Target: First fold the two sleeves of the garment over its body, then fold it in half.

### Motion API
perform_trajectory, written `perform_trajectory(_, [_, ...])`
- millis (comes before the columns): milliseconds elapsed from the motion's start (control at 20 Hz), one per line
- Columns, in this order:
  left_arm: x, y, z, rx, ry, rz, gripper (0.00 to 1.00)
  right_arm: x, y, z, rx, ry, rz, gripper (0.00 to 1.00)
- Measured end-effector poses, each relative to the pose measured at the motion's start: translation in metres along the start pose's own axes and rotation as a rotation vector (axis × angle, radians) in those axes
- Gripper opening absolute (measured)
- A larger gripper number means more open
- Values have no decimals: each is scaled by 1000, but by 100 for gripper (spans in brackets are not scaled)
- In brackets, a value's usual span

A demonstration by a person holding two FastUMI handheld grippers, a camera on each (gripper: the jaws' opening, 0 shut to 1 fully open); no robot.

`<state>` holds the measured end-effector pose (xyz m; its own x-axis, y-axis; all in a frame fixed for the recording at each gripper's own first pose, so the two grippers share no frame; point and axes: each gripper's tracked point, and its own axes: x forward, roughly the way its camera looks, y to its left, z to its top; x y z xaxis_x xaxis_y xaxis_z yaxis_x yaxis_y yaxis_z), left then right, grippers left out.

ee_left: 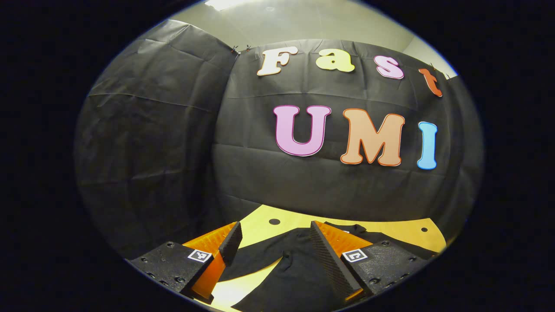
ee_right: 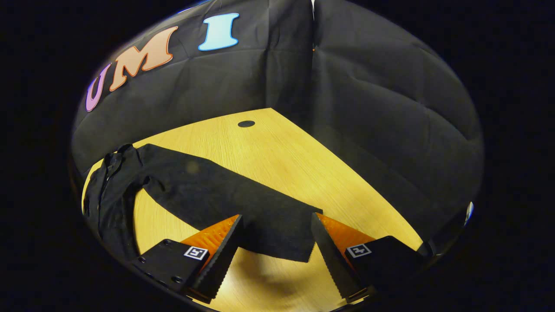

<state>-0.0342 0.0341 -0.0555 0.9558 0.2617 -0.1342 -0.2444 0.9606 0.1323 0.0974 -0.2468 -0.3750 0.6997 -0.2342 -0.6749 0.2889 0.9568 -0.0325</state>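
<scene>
Table was the biggest thing: pale wood top w/ black booth cloth behind it. On it lay the black garment, spread flat. In the right gripper view its body sat at the far left w/ collar up near the table's back edge, and one long sleeve ran out straight across the wood toward the camera, cuff end lying flat.

Progress, as a judgement: barely started. That sleeve was stretched out away from the body, not folded over it. In the left gripper view the garment showed spread under the fingers too, w/ a sleeve or side part reaching left, though too little showed to tell its layout. So both sleeve folds and the half fold looked left to do.

Right gripper: jaws wide apart, straddling the sleeve's cuff end, nothing pinched; couldn't tell if tips touched cloth or table. Looked set to close on the cuff.

Left gripper: also wide apart, above the garment near its edge, holding nothing.
</scene>
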Motion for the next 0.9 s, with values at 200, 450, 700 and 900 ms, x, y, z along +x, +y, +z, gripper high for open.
perform_trajectory(200, [-5,4,-8,12,26,23,92,4,-3,-14,-3,32,-4,100])
perform_trajectory(450, [-7,5,-19,-2,56,26,93,6,-1,-15,11,-2,11,100])
perform_trajectory(700, [-9,2,-31,-41,87,15,92,9,4,-12,29,-10,20,78])
perform_trajectory(900, [-9,3,-29,-35,83,15,94,8,5,-11,39,-12,40,46])
